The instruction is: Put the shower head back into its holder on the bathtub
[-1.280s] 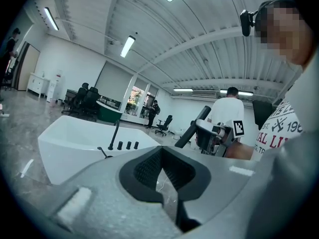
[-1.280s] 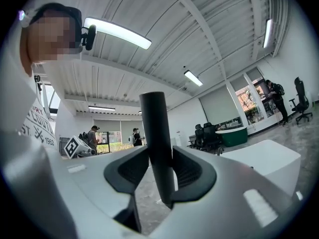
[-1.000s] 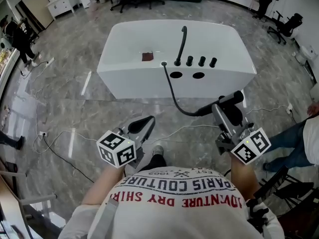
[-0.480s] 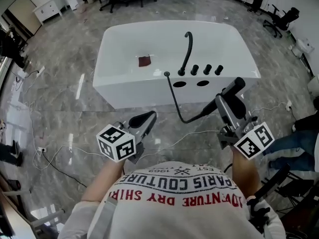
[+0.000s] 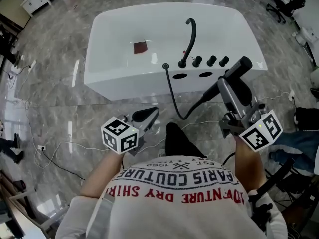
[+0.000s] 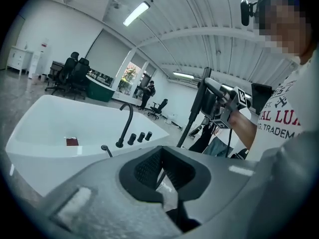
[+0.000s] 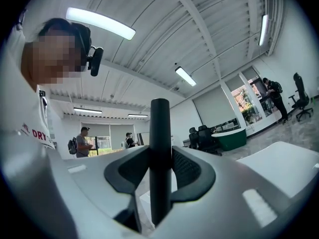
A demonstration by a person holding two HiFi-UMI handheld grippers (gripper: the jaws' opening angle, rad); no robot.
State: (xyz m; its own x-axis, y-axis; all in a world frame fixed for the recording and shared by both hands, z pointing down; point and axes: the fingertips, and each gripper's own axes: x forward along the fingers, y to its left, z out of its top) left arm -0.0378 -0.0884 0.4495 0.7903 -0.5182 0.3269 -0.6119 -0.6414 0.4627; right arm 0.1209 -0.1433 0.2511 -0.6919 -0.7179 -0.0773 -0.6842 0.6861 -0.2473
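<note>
Head view puts the shower head (image 5: 241, 65) off the bathtub (image 5: 124, 81), in the air by its near right corner and clamped in the right gripper (image 5: 232, 87). The right gripper view shows the black handle (image 7: 160, 148) pinched between both fingers. My left gripper (image 5: 145, 116) hangs low, its fingers pressed together on nothing. I worry about the hose (image 5: 172, 96) looping down the tub's front: it could drag and twist the handle in my grip. Two dark openings (image 5: 178, 75) sit beside the knobs (image 5: 211, 60), and I cannot tell which is the holder. A crooked approach might strike the spout (image 5: 190, 36).
</note>
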